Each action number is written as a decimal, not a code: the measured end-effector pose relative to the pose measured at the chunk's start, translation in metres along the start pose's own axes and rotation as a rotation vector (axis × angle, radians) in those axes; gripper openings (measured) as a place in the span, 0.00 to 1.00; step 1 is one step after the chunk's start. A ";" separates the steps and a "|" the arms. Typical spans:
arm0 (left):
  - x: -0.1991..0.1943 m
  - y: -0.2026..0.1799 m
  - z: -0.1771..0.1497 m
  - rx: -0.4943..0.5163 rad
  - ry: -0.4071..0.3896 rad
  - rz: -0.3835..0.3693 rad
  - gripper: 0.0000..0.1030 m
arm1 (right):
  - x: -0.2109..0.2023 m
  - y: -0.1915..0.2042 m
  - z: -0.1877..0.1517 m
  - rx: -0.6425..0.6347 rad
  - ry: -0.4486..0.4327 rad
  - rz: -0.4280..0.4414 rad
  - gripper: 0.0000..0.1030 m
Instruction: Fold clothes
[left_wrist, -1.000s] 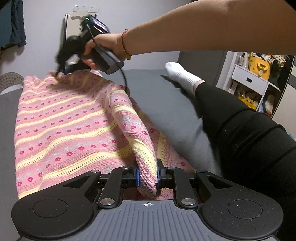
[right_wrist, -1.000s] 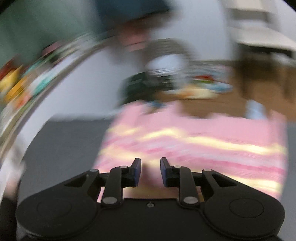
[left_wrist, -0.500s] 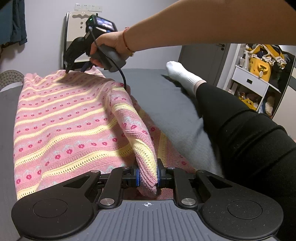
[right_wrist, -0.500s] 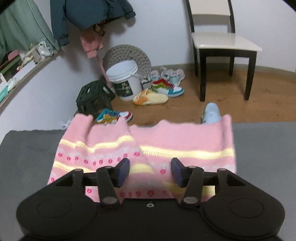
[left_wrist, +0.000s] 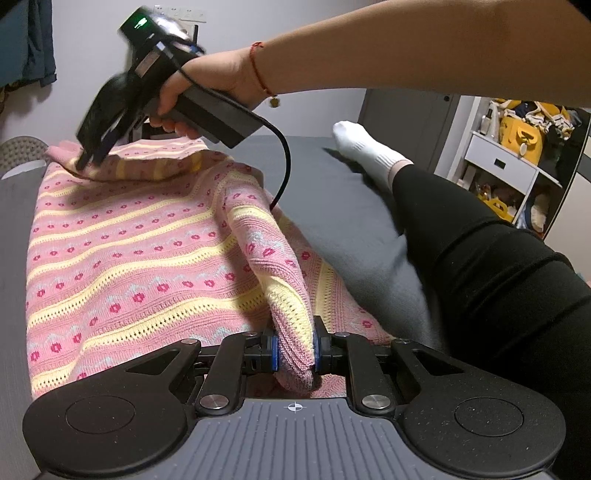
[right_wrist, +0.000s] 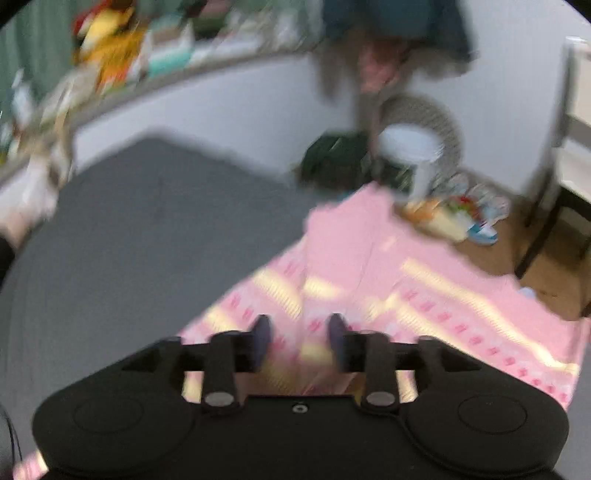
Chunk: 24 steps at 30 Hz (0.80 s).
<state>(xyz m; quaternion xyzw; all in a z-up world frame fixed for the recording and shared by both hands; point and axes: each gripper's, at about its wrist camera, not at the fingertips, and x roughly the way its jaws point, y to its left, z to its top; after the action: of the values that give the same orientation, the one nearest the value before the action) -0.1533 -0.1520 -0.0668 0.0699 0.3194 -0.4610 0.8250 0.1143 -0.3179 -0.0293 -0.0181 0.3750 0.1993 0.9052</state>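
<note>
Two grippers were at work on one pink sweater (left_wrist: 122, 258) with yellow stripes and little red flowers. The sweater lay spread out on a gray bed (left_wrist: 332, 192). The left gripper (left_wrist: 294, 350) was low at the near edge, and its fingers (left_wrist: 274, 352) were squeezed tight on a bunched-up fold of the knit. That fold rose up like a ridge from the flat part. The right gripper (left_wrist: 86, 160) was at the far edge of the sweater, held in a hand (left_wrist: 207, 85) with a red string on the wrist. A flap of the far edge was lifted at its tip. In the blurry right wrist view, its fingers (right_wrist: 334, 341) stood apart with the pink knit showing between them. I could not tell if they held it. A leg in black pants (left_wrist: 498, 266) with a white sock (left_wrist: 365, 147) lay on the bed beside the sweater.
</note>
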 end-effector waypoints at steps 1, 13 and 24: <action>0.000 0.000 -0.001 0.001 -0.001 0.001 0.16 | -0.003 -0.007 0.002 0.046 -0.022 -0.032 0.41; 0.001 -0.003 -0.003 0.023 -0.005 0.012 0.16 | 0.037 -0.001 0.013 0.108 0.056 -0.118 0.14; -0.005 -0.019 0.005 0.099 -0.047 0.021 0.16 | -0.013 -0.054 0.039 0.091 -0.055 -0.416 0.05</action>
<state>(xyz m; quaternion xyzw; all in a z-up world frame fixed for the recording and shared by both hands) -0.1681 -0.1607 -0.0563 0.1029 0.2761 -0.4692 0.8325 0.1525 -0.3649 0.0016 -0.0486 0.3468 -0.0084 0.9366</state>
